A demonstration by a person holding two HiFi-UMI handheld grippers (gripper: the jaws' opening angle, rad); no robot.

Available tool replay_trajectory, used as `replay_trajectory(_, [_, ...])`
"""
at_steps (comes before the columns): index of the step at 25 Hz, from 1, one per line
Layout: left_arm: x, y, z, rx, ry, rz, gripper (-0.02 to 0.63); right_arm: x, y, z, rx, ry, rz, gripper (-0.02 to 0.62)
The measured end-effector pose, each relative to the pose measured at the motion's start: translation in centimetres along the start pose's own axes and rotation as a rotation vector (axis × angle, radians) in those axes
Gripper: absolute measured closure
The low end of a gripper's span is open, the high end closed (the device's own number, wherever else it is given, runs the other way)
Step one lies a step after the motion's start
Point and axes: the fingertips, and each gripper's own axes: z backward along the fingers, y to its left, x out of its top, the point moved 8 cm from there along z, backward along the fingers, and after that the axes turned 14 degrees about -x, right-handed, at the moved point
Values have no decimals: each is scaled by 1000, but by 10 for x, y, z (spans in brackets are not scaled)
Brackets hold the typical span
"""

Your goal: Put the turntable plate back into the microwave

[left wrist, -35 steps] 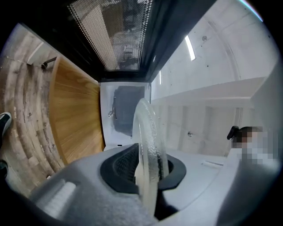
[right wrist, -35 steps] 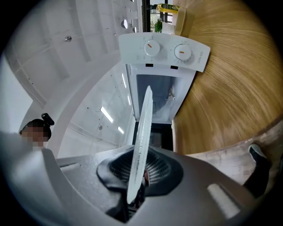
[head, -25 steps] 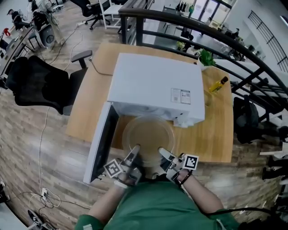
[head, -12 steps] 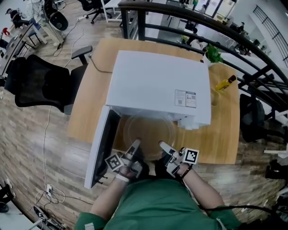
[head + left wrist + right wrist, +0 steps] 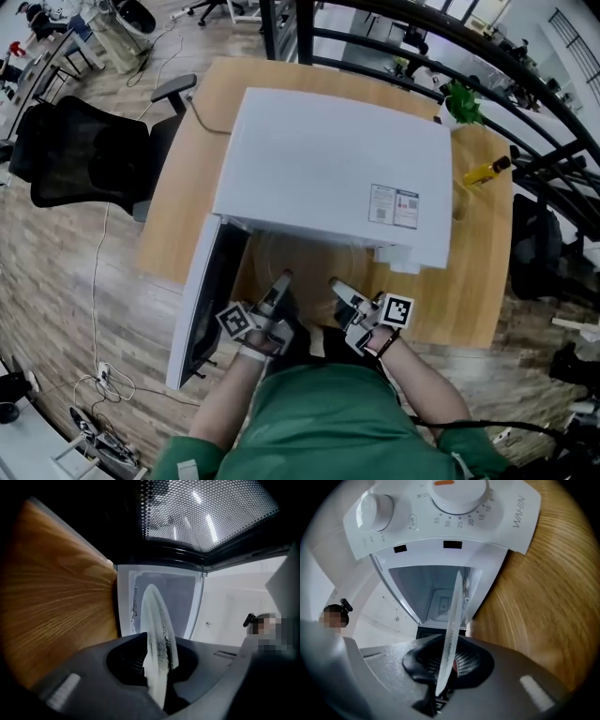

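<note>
The clear glass turntable plate [image 5: 302,272] lies flat, partly under the front edge of the white microwave [image 5: 328,169], whose door [image 5: 197,309] hangs open to the left. My left gripper [image 5: 281,286] is shut on the plate's near left rim, and the right gripper [image 5: 336,289] is shut on its near right rim. In the left gripper view the plate [image 5: 159,639] shows edge-on between the jaws, with the cavity behind it. The right gripper view shows the plate's rim [image 5: 451,634] clamped, under the control panel [image 5: 440,513] with its two dials.
The microwave stands on a wooden table [image 5: 469,272]. A yellow bottle [image 5: 487,172] and a green plant [image 5: 464,98] are at the table's far right. A black office chair [image 5: 84,155] stands to the left. Black railings run behind the table.
Both grippers have carried the plate forward and lower. More of it now lies under the microwave's front edge, inside the opening.
</note>
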Motion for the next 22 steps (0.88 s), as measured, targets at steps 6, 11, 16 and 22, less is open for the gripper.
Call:
replay_trajectory(6, [10, 13, -5, 4, -7, 0, 566, 8, -8, -13, -14, 8, 6, 549])
replay_trajectory(11, [16, 24, -5, -2, -23, 9, 565, 12, -13, -21, -25, 1, 18, 548])
replay_trajectory(16, [17, 30, -8, 0, -26, 18, 563, 17, -15, -22, -48, 0, 24, 546])
replay_trajectory(22, [18, 34, -14, 13, -33, 18, 566, 21, -18, -24, -76, -16, 40, 545])
